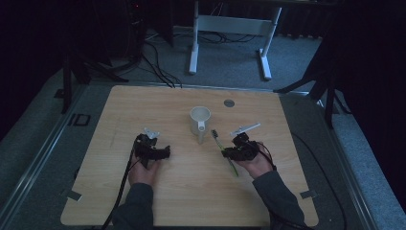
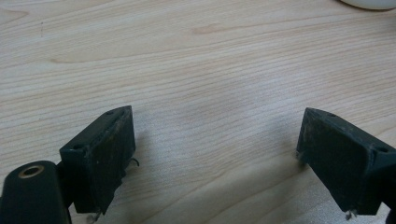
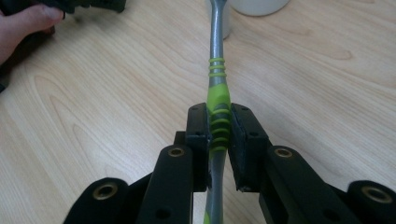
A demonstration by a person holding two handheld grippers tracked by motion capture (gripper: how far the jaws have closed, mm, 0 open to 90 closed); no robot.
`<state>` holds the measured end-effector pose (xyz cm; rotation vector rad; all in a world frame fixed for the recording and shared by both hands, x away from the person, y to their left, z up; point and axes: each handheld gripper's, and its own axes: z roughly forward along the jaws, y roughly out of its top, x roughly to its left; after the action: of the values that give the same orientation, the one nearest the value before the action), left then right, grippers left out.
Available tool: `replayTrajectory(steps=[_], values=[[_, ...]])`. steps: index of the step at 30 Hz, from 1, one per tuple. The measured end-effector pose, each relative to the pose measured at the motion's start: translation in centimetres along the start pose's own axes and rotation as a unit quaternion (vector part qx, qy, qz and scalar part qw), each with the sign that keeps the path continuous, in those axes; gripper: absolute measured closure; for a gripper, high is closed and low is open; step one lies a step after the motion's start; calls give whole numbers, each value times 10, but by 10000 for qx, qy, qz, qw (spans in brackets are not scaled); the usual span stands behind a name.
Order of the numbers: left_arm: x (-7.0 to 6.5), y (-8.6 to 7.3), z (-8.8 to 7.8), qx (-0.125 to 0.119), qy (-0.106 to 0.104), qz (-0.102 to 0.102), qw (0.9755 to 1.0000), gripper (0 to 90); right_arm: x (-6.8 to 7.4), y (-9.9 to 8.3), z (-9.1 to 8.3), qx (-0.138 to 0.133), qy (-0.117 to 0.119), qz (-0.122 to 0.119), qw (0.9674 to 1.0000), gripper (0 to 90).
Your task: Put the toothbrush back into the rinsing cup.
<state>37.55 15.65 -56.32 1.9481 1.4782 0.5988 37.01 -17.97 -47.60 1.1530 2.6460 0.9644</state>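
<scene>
Right gripper (image 3: 219, 135) clamps toothbrush (image 3: 218, 70); mug (image 1: 199, 120) nearby

No readable text or labels anywhere

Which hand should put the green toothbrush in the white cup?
Probably the right. The right gripper is already shut on the grey-and-green plastic toothbrush, whose head points at the white ceramic mug. The left gripper is open and holds nothing.
</scene>
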Motion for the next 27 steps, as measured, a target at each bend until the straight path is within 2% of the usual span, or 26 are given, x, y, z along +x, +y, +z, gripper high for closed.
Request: replayTrajectory(steps=[19, 27], values=[[0, 0, 0, -1, 1, -1, 10000, 118, -6, 0, -8, -462, -121, 190, 9987, 788], [0, 0, 0, -1, 0, -1, 10000, 118, -5, 3, -10, -552, -91, 165, 9983, 788]])
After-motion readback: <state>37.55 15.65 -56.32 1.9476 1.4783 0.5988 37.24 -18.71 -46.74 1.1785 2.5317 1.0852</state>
